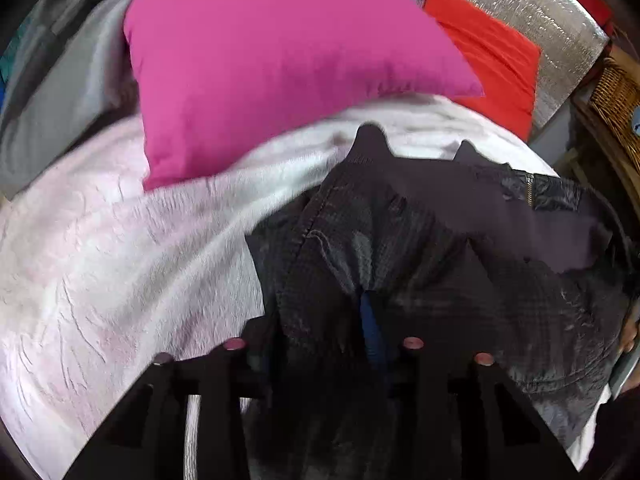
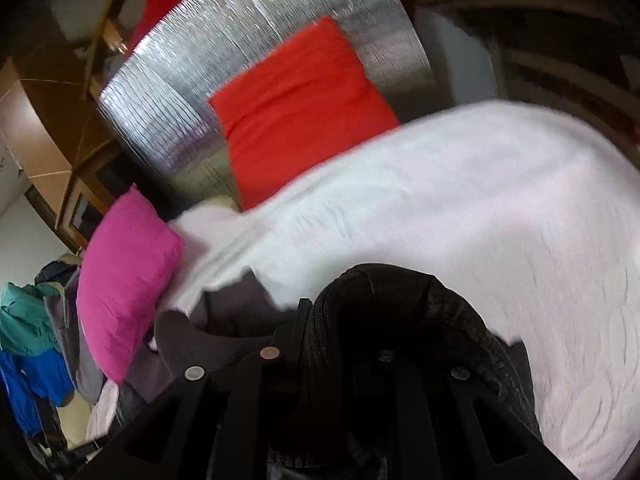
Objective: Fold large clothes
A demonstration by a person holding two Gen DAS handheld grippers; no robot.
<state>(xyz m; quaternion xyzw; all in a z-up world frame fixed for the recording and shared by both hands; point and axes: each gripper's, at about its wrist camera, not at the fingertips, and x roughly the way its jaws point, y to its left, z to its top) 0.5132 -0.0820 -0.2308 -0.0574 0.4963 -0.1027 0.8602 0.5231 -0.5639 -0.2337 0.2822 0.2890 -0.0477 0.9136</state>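
Note:
A large dark garment [image 1: 440, 264] with a waffle-textured lining and a shiny zipped part lies bunched on a pale fluffy blanket [image 1: 100, 260]. My left gripper [image 1: 324, 344] is shut on a fold of this garment, which fills the space between its fingers. In the right wrist view the same dark garment [image 2: 400, 312] humps up between the fingers of my right gripper [image 2: 328, 356], which is shut on it. The blanket [image 2: 480, 208] spreads beyond it.
A pink pillow [image 1: 272, 60] and a red pillow [image 1: 492, 56] lie at the head of the bed against a silver foil panel [image 1: 540, 8]. A wicker basket [image 1: 616, 100] stands at the right. A pile of grey, teal and blue clothes [image 2: 36, 340] lies left of the pink pillow [image 2: 124, 280].

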